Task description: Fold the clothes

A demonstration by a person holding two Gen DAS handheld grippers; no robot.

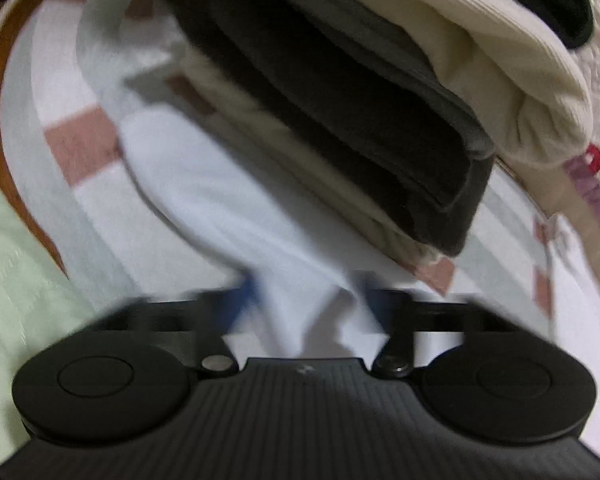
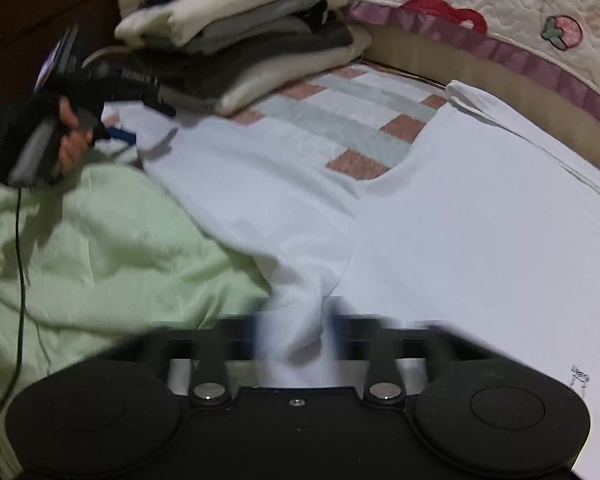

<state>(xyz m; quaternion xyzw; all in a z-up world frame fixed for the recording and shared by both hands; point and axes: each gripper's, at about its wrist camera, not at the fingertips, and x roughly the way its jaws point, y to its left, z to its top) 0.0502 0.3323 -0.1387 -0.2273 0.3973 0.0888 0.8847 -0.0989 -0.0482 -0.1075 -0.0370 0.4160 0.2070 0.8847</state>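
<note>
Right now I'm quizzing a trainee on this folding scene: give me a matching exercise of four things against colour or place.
Things:
1 shirt
2 green garment
3 folded pile
4 left gripper

Matches:
A stacked at the far end of the bed
B pale blue, spread flat
C light green, crumpled
D shut on the shirt's edge

Pairs: 1-B, 2-C, 3-A, 4-D

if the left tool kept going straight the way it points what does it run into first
Probably the stack of folded dark and cream clothes, straight ahead of the left tool, which is shut on the pale blue-white garment. Blur leaves depth unclear.
</note>
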